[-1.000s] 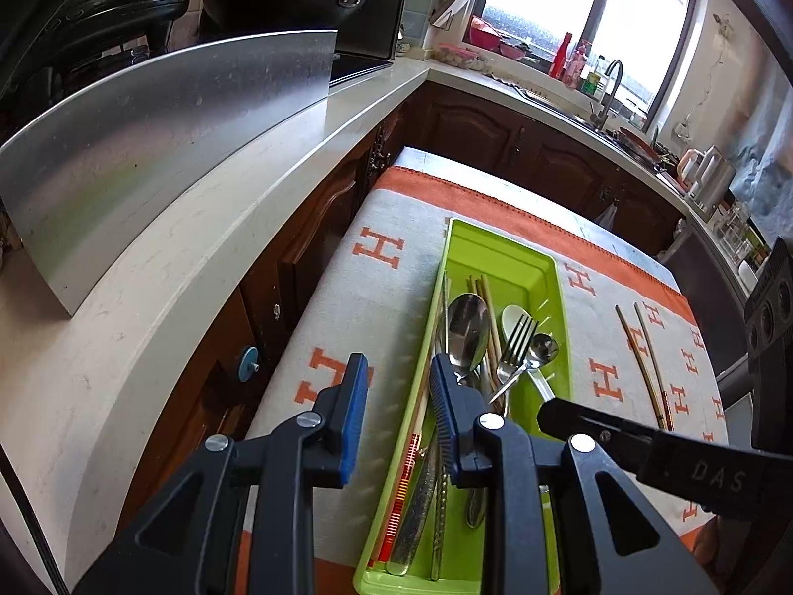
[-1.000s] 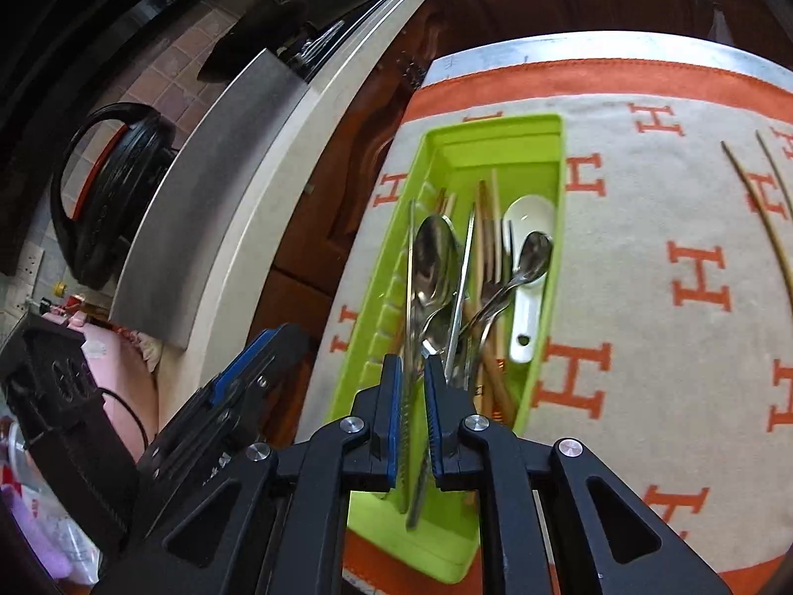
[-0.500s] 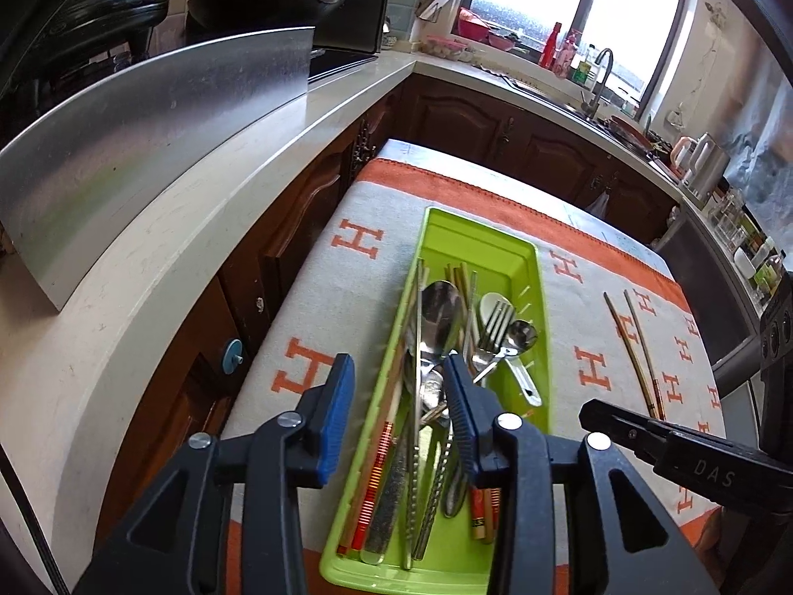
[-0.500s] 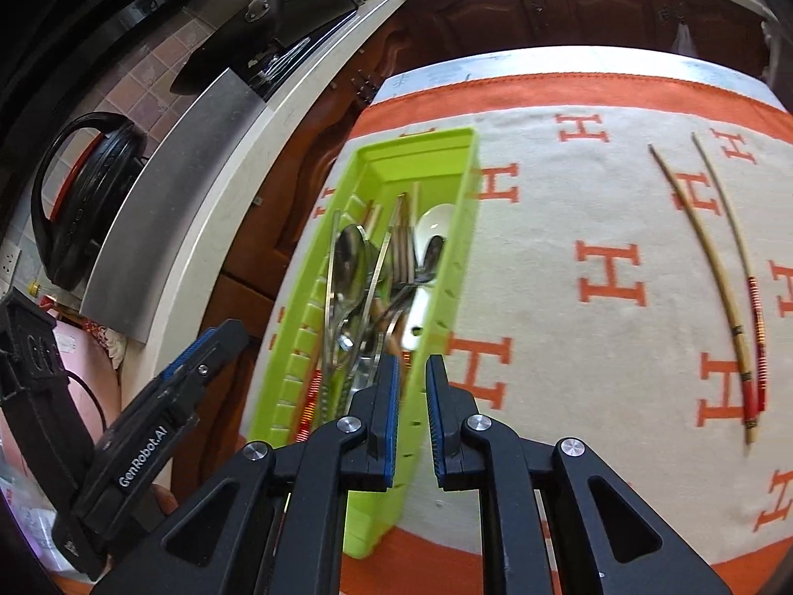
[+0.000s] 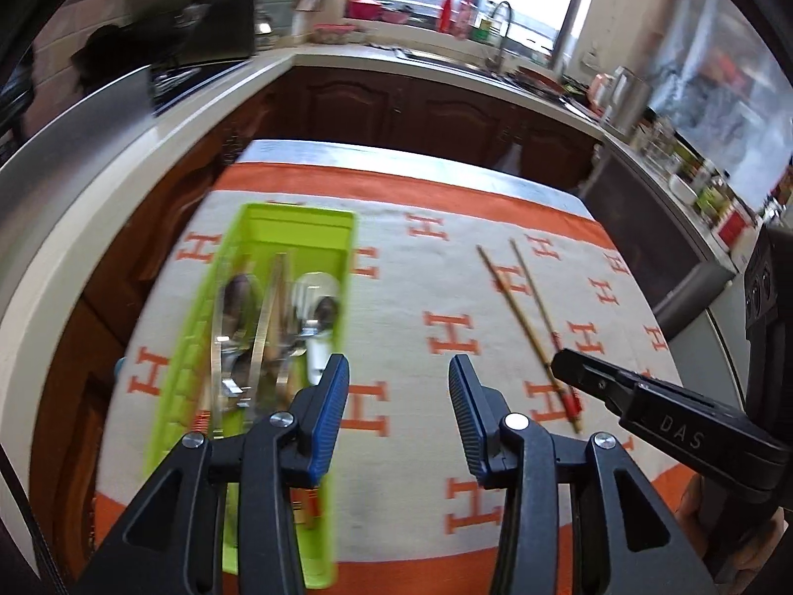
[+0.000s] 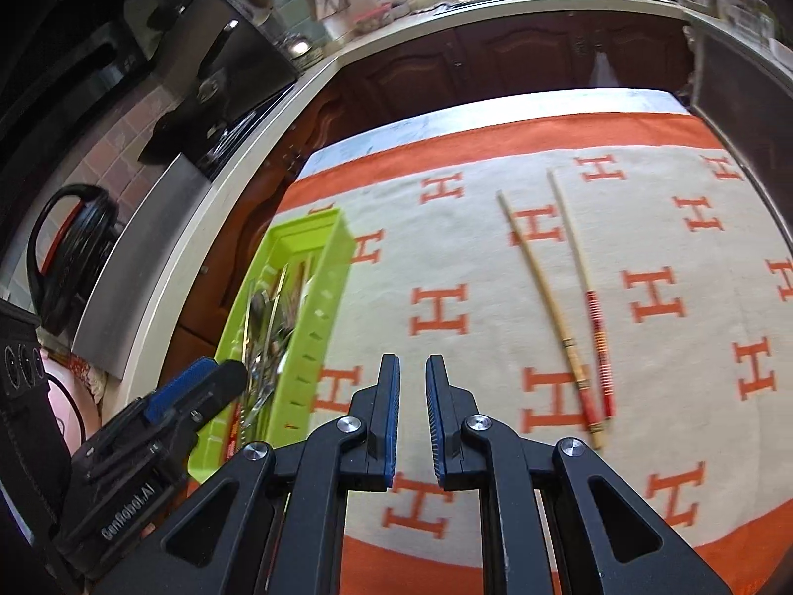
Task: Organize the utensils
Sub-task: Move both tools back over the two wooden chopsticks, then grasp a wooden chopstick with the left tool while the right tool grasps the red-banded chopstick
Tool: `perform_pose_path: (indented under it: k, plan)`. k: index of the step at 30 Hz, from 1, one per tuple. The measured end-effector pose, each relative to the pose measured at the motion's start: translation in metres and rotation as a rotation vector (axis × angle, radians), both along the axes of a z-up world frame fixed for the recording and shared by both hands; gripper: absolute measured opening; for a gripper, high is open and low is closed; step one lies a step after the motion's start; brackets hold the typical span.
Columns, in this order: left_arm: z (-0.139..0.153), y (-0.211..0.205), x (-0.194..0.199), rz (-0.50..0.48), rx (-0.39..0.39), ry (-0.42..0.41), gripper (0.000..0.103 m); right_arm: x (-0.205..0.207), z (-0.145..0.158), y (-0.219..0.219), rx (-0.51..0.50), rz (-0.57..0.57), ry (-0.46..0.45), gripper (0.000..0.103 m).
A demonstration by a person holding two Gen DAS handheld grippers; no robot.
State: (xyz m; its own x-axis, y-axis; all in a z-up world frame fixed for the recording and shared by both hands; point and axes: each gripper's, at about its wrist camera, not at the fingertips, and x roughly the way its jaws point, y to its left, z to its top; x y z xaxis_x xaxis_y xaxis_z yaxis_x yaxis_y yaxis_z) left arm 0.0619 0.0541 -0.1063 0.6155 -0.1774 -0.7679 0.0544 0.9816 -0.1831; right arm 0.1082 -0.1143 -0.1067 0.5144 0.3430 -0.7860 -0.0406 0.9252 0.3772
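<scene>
A lime green tray (image 5: 297,215) lies at the left of the cloth and holds several spoons, forks and chopsticks (image 5: 277,327). Two loose chopsticks (image 5: 520,307) with red ends lie on the cloth to its right. My left gripper (image 5: 399,372) hovers over bare cloth just right of the tray; its jaws are opening and nothing is between them. My right gripper (image 6: 412,367) is shut and empty, above the cloth between the tray (image 6: 317,307) and the loose chopsticks (image 6: 545,287). Its tip (image 5: 562,364) shows near their red ends.
A cream cloth with orange H marks (image 6: 446,307) covers the table. A pale countertop (image 5: 124,158) with a steel splash panel runs along the left, dark wooden cabinets (image 5: 421,109) behind. A sink and bottles sit under the far window.
Both grippers have swung right, from over the tray to over the cloth beside it. The left jaws have spread wider. The right jaws stay shut.
</scene>
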Motion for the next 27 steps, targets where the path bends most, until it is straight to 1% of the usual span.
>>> perform_pose_path:
  k: [4, 6, 8, 10, 15, 21, 27]
  plan:
    - [-0.009, -0.048, 0.016, -0.063, 0.008, 0.039, 0.040, -0.003, -0.002, -0.042, -0.012, -0.065, -0.016, 0.012]
    - [-0.017, -0.070, 0.026, -0.091, 0.015, 0.061, 0.041, -0.004, -0.007, -0.064, -0.012, -0.109, -0.015, 0.019]
    - [-0.026, -0.089, 0.036, -0.110, 0.024, 0.079, 0.040, -0.005, -0.014, -0.084, -0.005, -0.149, -0.010, 0.020]
    - [-0.035, -0.103, 0.047, -0.114, 0.027, 0.098, 0.040, -0.004, -0.024, -0.108, 0.013, -0.192, 0.013, 0.020]
    - [-0.059, -0.129, 0.074, -0.094, 0.002, 0.145, 0.040, -0.003, -0.047, -0.148, 0.048, -0.259, 0.055, 0.020]
    - [-0.084, -0.150, 0.089, -0.069, 0.031, 0.182, 0.042, 0.000, -0.066, -0.167, 0.066, -0.286, 0.075, 0.020]
    - [-0.095, -0.161, 0.090, -0.038, 0.114, 0.181, 0.053, 0.004, -0.077, -0.167, 0.070, -0.284, 0.085, 0.020]
